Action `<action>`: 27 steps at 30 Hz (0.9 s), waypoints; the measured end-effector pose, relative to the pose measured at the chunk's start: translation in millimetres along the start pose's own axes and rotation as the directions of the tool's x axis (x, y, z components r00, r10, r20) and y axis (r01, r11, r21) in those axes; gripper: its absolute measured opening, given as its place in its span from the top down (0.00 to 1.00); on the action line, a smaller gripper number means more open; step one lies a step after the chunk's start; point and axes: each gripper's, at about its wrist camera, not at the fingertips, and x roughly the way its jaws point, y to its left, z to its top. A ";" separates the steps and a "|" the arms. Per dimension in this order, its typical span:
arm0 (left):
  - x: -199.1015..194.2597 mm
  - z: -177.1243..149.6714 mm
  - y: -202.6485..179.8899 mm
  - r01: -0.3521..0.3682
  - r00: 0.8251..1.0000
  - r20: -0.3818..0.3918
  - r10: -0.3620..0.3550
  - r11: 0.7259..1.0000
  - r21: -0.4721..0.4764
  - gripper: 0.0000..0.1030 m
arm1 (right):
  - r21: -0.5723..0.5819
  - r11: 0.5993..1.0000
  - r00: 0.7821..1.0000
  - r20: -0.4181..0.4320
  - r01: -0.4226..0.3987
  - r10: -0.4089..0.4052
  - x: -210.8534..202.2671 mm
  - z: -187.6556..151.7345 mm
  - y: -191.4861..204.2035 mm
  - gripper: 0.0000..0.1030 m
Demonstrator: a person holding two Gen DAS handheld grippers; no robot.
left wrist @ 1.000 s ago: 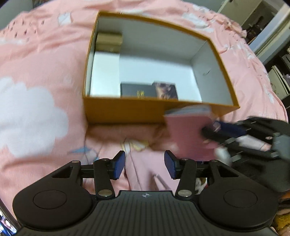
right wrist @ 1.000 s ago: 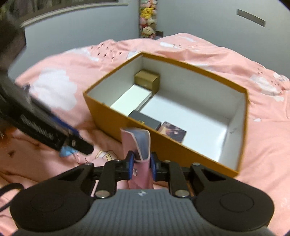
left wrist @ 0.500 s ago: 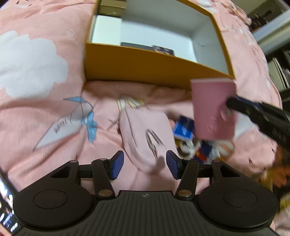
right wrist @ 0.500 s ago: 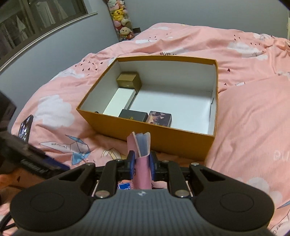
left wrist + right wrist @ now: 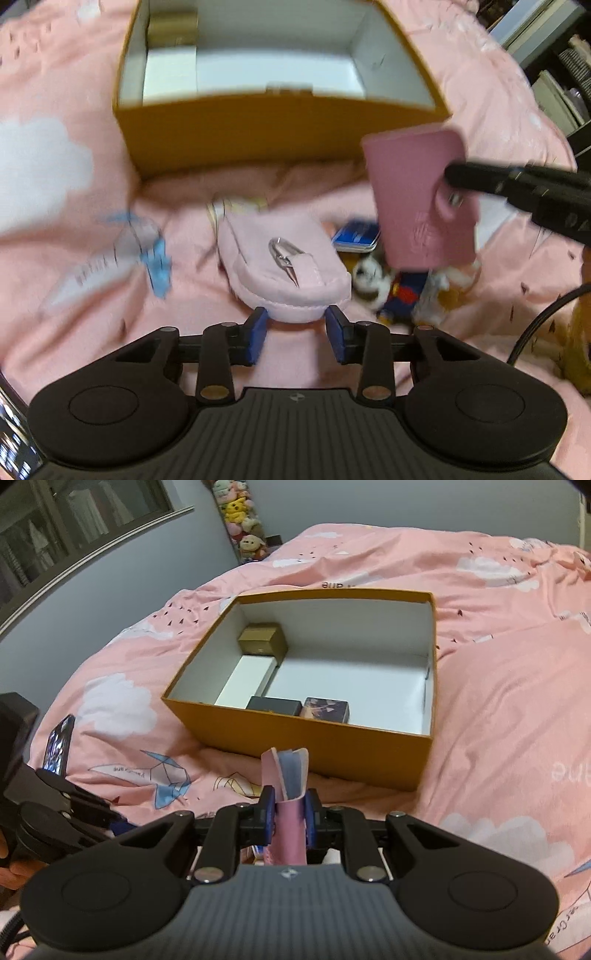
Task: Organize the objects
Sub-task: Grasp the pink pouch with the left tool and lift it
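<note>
On the left of the bed, the pink cloud-print duvet is seen to carry the whole scene. The left gripper is held with its jaws apart and nothing between them, its blue pads flanking the near end of a pale pink pouch with a metal clip, which lies on the duvet in front of the box. Whether the pads touch the pouch cannot be told, as the left view is blurred.

Behind the pouch an open orange cardboard box is set on the duvet. Four items are already stowed against its left and near walls: a gold box in the far left corner, a flat white box beside it, then a black box and a patterned box along the near wall. Most of the floor is unfilled.

To the right of the pouch, a small heap is left on the duvet: a blue card pack and what seems to be a little plush figure.

Further right, a pink passport-style booklet is clamped upright in the right gripper, held in the air short of the box's near wall. The task is judged partly done: the booklet, the pouch and the heap remain to be boxed.
</note>
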 end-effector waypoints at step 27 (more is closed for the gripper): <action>32.8 42.0 40.5 0.062 0.972 0.226 -0.062 0.998 0.008 0.21 | 0.286 0.958 0.968 -0.233 -0.025 0.094 71.4 8.5 -70.1 0.62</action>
